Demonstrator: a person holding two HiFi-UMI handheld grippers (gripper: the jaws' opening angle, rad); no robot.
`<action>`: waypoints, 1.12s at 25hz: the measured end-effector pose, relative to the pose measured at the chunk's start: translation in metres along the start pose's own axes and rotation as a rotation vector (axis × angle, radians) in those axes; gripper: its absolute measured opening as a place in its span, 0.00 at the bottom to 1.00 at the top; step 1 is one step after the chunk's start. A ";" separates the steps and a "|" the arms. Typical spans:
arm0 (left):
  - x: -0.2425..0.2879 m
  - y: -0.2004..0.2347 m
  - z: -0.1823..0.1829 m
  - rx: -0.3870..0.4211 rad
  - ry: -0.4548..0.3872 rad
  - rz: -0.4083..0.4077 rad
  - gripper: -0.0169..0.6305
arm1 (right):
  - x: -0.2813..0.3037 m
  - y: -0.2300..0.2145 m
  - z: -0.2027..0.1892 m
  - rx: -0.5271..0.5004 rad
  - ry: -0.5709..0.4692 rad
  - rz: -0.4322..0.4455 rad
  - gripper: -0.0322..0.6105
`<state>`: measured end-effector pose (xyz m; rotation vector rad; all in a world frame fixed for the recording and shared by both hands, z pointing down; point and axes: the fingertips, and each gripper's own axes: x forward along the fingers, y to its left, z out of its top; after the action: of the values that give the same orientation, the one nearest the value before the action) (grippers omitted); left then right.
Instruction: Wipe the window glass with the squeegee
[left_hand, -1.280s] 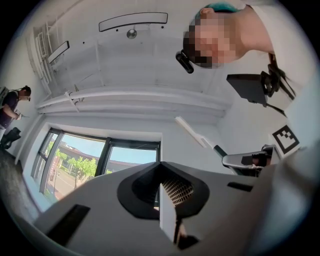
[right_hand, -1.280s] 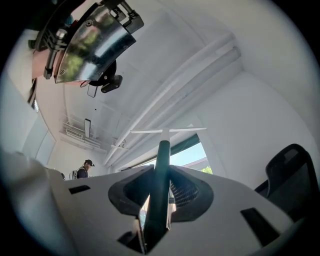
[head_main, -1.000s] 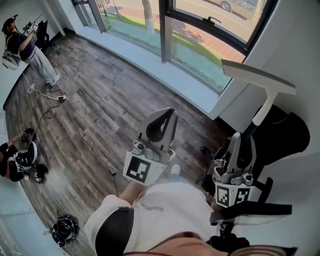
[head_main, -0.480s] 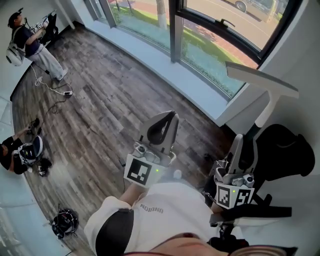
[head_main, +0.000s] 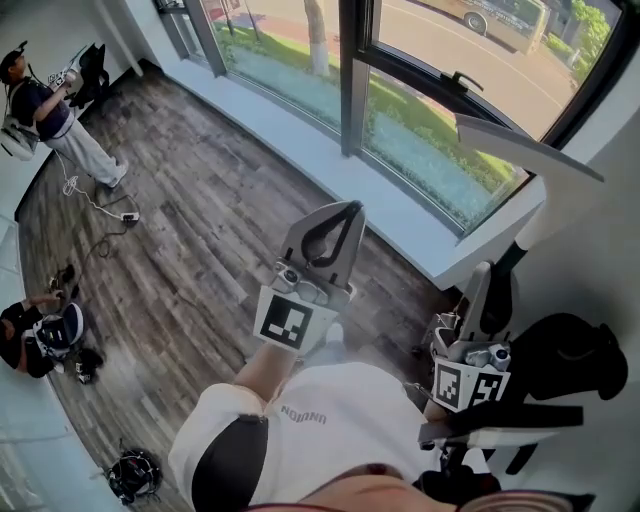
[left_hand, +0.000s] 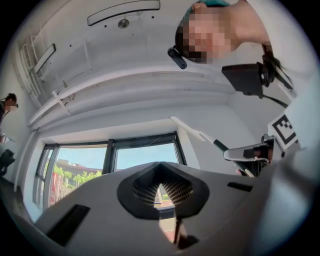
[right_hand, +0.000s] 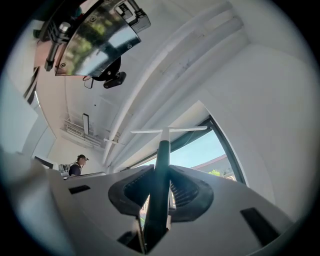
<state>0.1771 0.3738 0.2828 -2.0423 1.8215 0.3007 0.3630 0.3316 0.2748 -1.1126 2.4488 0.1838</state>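
The squeegee (head_main: 525, 148) was raised in the right tongs (head_main: 483, 280) until its blade lay across the window glass (head_main: 430, 140) in the head view. The left tongs (head_main: 338, 215) were lifted slightly towards the window.

Squeegee (head_main: 530, 152): T-shaped, with a dark green handle, white neck and long pale blade; it stands upright, its handle clamped in the right gripper (right_hand: 159, 175). Window glass (head_main: 420, 120): dark-framed panes. The blade is near their right edge; contact unclear.
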 end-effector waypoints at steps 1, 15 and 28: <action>0.018 0.013 -0.003 0.037 -0.001 -0.019 0.02 | 0.016 0.000 -0.005 0.001 -0.006 -0.004 0.19; 0.168 0.095 -0.084 0.179 0.041 0.004 0.02 | 0.194 -0.023 -0.086 -0.081 -0.046 -0.079 0.19; 0.315 0.145 -0.136 0.151 -0.019 -0.034 0.02 | 0.328 -0.087 -0.127 -0.137 -0.106 -0.122 0.19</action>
<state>0.0630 0.0200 0.2570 -1.9582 1.7410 0.1667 0.1950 0.0119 0.2475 -1.2726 2.2960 0.3672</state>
